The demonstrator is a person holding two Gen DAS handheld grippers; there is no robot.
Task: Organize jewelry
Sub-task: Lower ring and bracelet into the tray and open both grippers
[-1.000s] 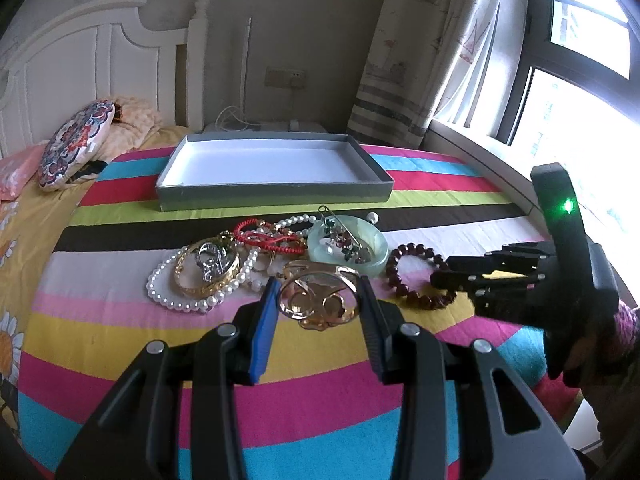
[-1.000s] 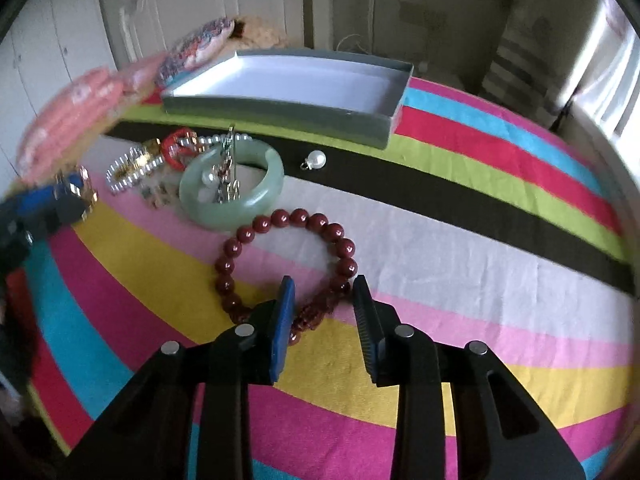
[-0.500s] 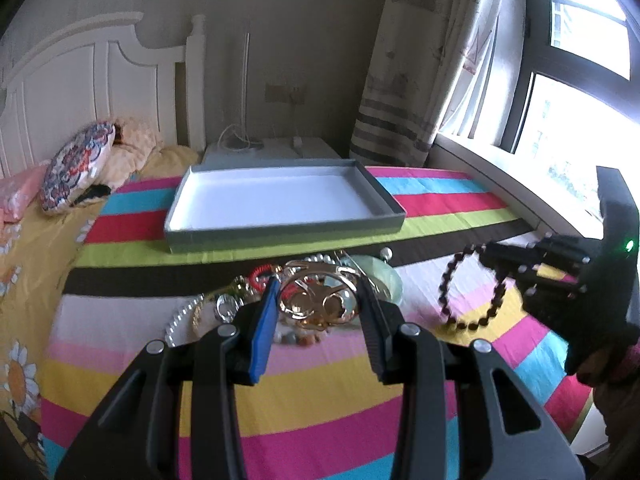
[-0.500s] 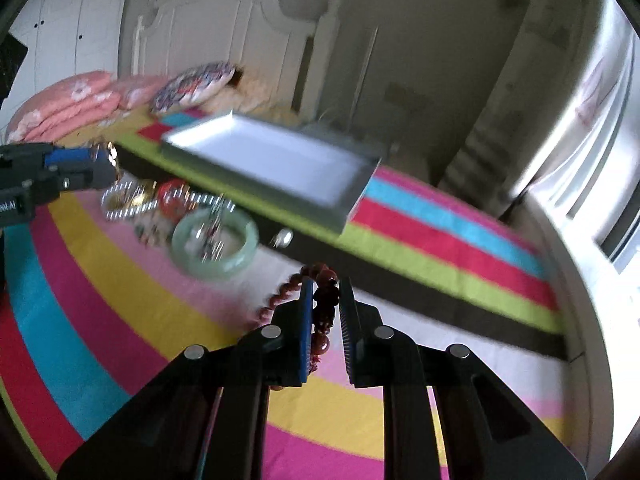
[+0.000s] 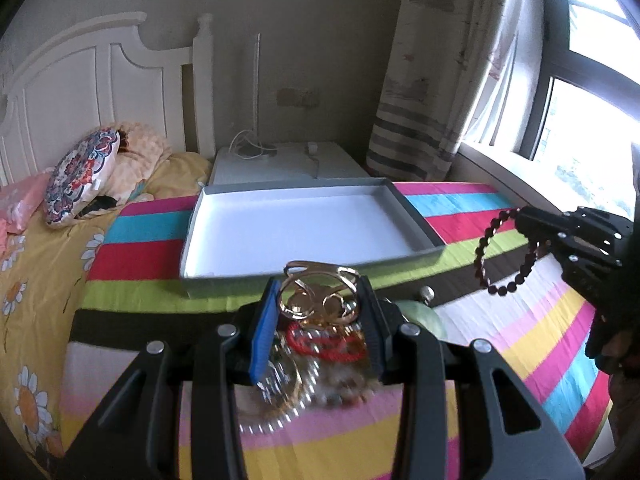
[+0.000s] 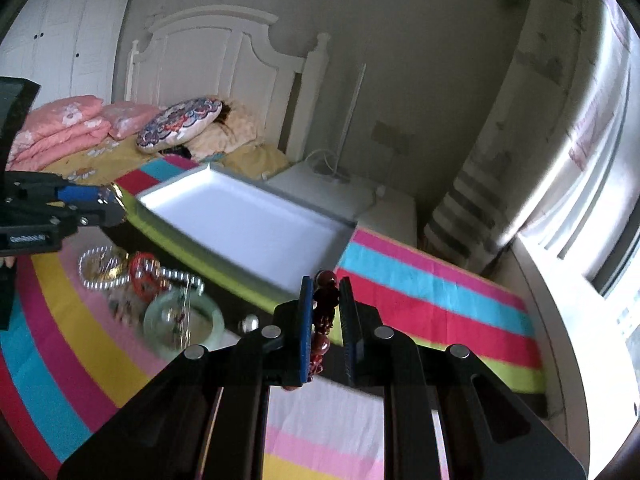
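Note:
My left gripper (image 5: 318, 300) is shut on a gold openwork bangle (image 5: 318, 294) and holds it in the air just in front of the grey tray (image 5: 192, 236) with a white floor. My right gripper (image 6: 325, 300) is shut on a dark red bead bracelet (image 6: 324, 312), which hangs from it above the striped cloth right of the tray (image 6: 340, 244). In the left wrist view the bracelet (image 5: 486, 256) dangles from the right gripper (image 5: 520, 220). Pearl strands (image 6: 96, 276), a red bracelet (image 6: 142, 276) and a green jade bangle (image 6: 184, 320) lie on the cloth.
The striped cloth (image 5: 500, 344) covers a round table. A bed with a patterned cushion (image 5: 80, 176) and white headboard (image 5: 80, 92) stands on the left. A white nightstand (image 5: 280, 160) is behind the tray. A curtain (image 5: 432, 80) and window (image 5: 592, 120) are on the right.
Both grippers have risen from the cloth and moved toward the tray. The left carries the gold bangle, the right closed on the red bead bracelet and lifted it.

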